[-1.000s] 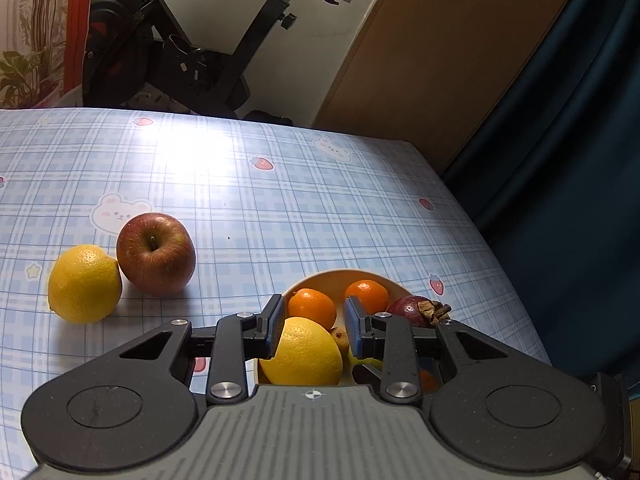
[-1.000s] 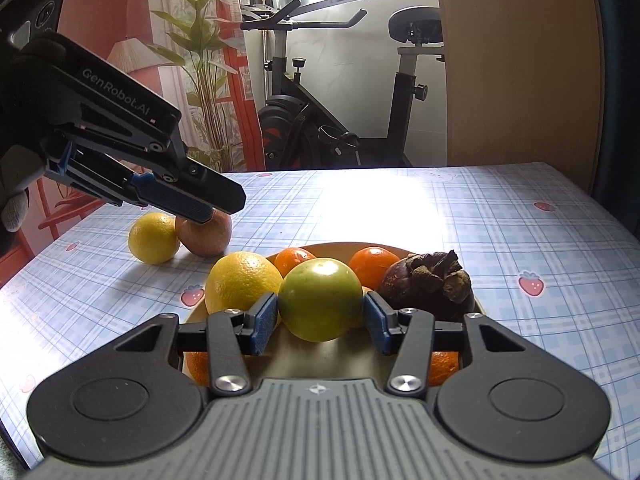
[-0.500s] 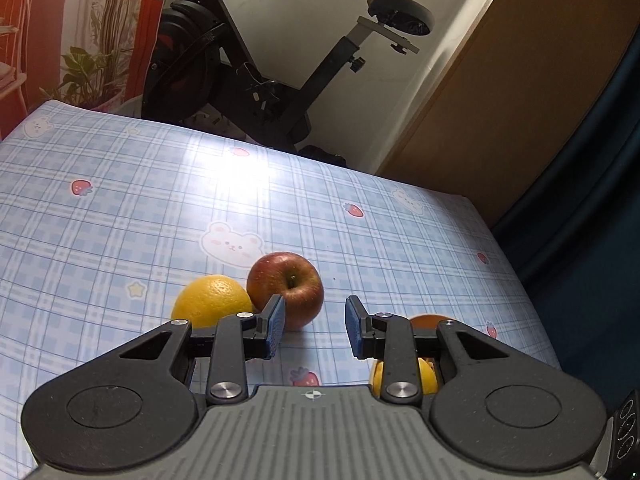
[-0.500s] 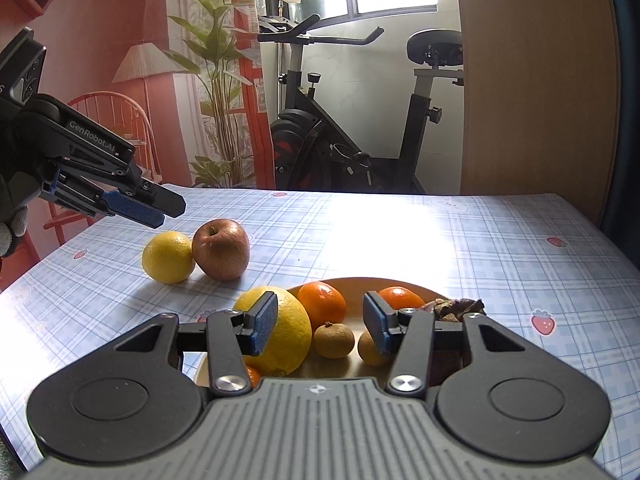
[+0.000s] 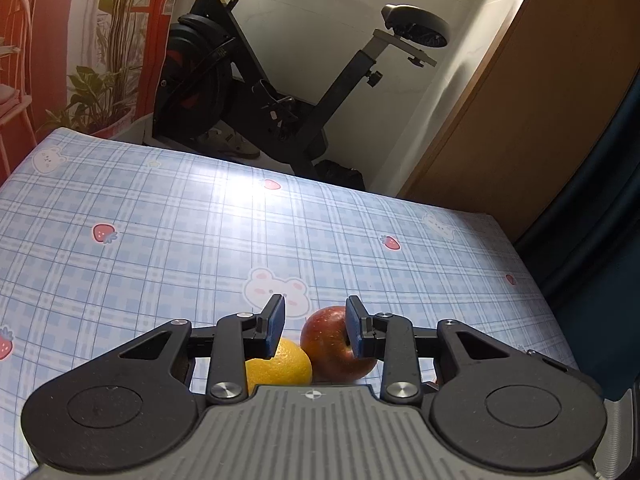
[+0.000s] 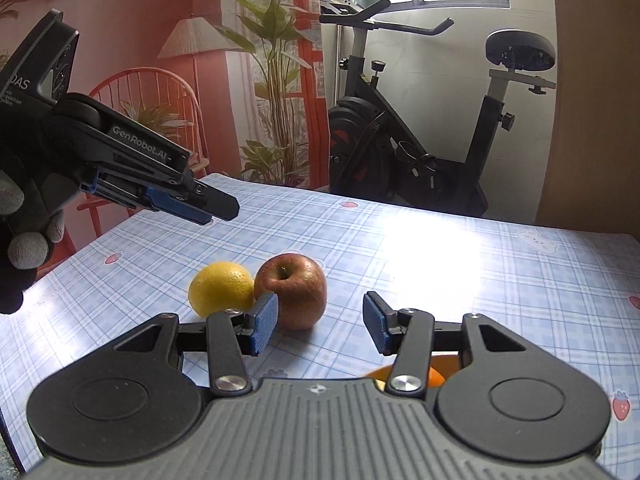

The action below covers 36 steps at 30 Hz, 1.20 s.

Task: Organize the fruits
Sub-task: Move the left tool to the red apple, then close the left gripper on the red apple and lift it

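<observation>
Two loose fruits lie touching on the blue checked surface (image 5: 168,240): a round yellow lemon (image 6: 221,288) and, at its 3 o'clock in the right wrist view, a red-brown apple with a dimpled stem end (image 6: 291,296). An orange fruit (image 6: 436,376) peeks out under the right tongs (image 6: 320,324), which stand partly open and hold nothing. The left tongs (image 5: 315,330) are also empty, narrowly parted, hanging above both fruits; in the right wrist view they hover at 10 o'clock, held by a gloved hand (image 6: 24,232).

The step in hand looks like picking up the apple or lemon. The left tongs' gap seems too narrow for either, so widen first, then descend centred on one fruit alone. Grip across its widest girth, pads clear of the neighbour, since a nudge could send the other rolling. Lift straight before carrying.
</observation>
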Each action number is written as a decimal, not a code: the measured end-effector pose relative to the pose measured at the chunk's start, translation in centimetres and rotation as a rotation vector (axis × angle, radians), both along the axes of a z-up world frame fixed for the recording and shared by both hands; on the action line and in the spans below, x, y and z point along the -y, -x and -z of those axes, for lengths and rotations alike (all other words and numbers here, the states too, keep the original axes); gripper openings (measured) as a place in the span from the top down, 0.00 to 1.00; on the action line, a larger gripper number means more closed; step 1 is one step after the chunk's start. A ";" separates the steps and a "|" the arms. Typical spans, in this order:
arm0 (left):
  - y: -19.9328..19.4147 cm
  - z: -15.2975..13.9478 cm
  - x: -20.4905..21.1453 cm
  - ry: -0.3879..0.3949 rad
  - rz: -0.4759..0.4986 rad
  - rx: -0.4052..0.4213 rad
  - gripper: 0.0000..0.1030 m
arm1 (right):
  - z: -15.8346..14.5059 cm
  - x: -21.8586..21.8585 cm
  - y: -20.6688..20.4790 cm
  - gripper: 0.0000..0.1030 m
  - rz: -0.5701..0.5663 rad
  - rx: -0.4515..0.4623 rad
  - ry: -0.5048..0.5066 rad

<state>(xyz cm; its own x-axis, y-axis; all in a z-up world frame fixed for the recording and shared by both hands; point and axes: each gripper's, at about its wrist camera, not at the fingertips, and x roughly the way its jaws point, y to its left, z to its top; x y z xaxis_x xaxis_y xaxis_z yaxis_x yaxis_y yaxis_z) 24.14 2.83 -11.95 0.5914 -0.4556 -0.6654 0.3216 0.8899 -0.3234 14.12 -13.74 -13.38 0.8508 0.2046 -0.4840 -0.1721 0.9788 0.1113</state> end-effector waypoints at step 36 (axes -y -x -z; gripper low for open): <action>-3.3 4.6 0.3 0.112 0.177 -0.128 0.59 | 2.6 -1.9 -7.1 0.42 -0.150 -0.235 -0.002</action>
